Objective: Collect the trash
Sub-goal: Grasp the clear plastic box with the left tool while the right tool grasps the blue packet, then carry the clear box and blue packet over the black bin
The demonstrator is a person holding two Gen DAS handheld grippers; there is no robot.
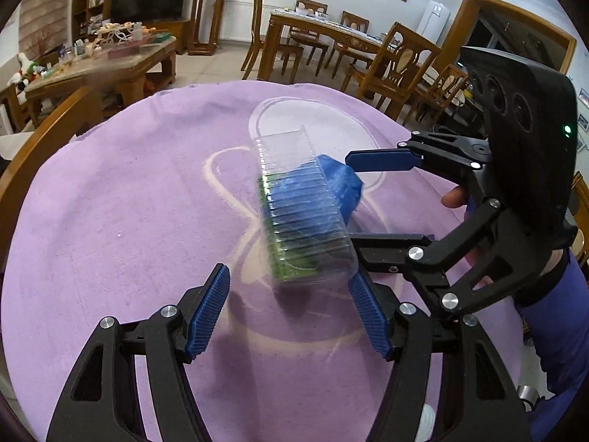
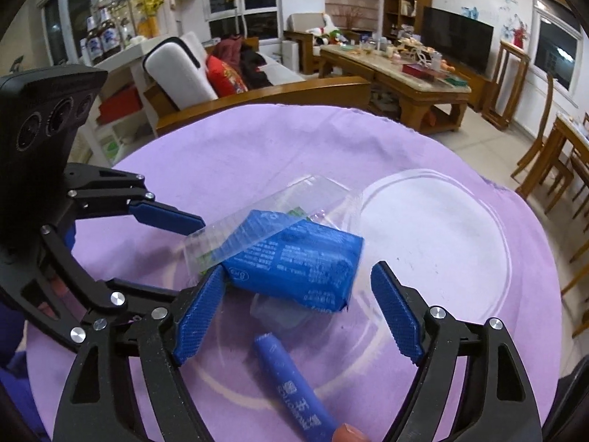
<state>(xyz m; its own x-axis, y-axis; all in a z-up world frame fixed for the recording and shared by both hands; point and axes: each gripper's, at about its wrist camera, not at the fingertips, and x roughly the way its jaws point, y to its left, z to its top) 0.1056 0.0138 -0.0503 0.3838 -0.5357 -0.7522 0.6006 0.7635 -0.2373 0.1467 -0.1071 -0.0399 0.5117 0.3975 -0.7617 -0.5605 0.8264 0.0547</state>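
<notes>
Both your jaws released, nothing gripped. Clear tray [image 1: 302, 213] tilted, wobbly; blue packet [image 2: 294, 258] may slide out. Blue tube [image 2: 291, 386] near surface [image 2: 441, 258] edge, could roll.

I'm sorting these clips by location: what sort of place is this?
Most likely a home's combined living and dining room: a flat-screen television behind a cluttered coffee table, a sofa with cushions, and a wooden dining table with matching chairs.
</notes>
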